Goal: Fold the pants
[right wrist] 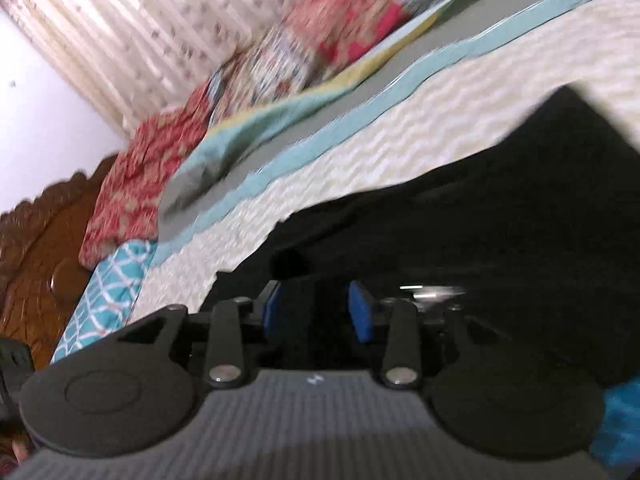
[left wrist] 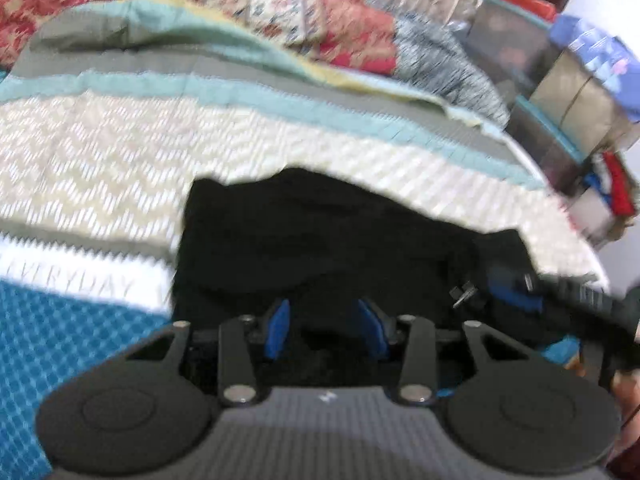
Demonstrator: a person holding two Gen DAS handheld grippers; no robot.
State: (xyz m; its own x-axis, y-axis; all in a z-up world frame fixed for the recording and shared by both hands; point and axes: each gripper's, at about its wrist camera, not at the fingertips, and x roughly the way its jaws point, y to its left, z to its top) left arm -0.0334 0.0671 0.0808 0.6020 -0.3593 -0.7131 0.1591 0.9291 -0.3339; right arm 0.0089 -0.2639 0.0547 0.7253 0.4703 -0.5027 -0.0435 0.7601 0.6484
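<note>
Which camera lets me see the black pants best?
The left wrist view: the black pants show almost whole there, both far corners lying on the striped bedspread. The right wrist view sits closer, so the pants fill its right side and run off the edge.

A bed fills the room, spread with a striped quilt (left wrist: 120,152) in cream, grey and pale teal bands above a blue diamond-patterned section (left wrist: 60,340). Red floral pillows (right wrist: 136,184) are heaped at its far side against a carved brown wooden headboard (right wrist: 36,248). A pale, patterned curtain (right wrist: 120,32) hangs behind, bright with daylight, beside a plain white wall (right wrist: 32,112). Stacked storage boxes (left wrist: 560,92) crowd the bed's far corner. Both views are blurred.
</note>
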